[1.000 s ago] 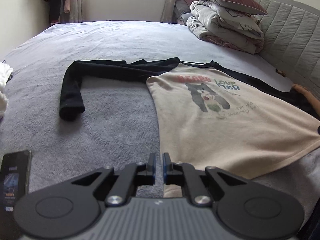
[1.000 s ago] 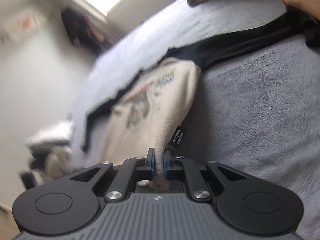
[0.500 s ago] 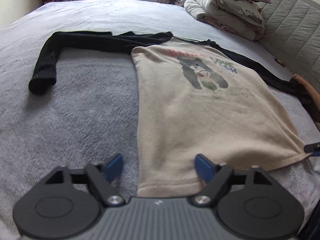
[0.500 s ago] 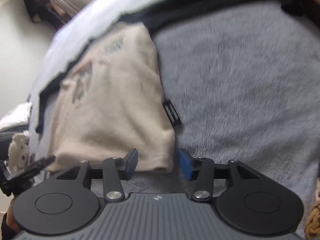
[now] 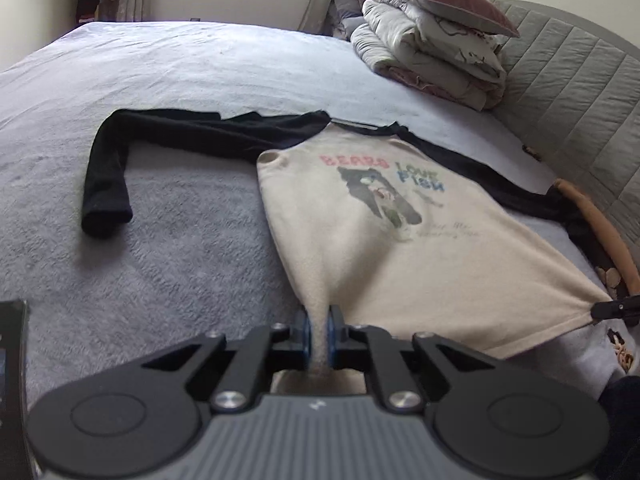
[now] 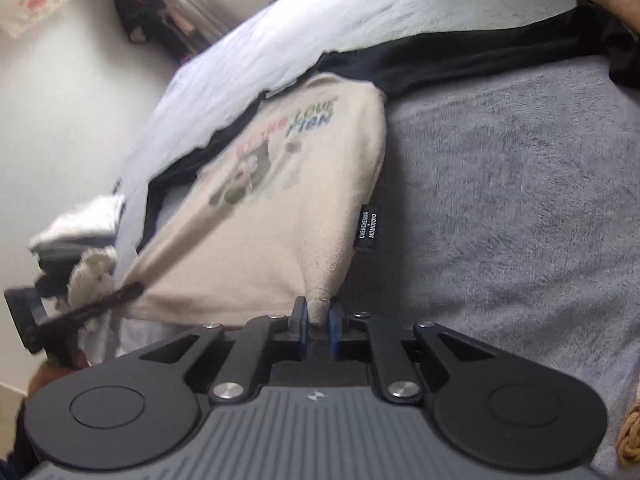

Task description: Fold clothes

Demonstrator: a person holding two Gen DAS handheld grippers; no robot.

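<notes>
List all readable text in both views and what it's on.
"BEARS LOVE FISH": print on the shirt, above the bear.
"CHENCHENMA" and "MOMOTOYO": black side tag on the shirt hem.
Script lines under the bear: too blurred to read.
Phone screen at the left edge: unreadable.
Wall poster: blurred.

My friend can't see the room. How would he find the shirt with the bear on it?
Look at the big bed with the grey blanket. The shirt lies spread flat in the middle of it, below the stack of folded bedding by the headboard. It is the only thing with a cream body, long black sleeves and a bear picture under coloured words.
</notes>
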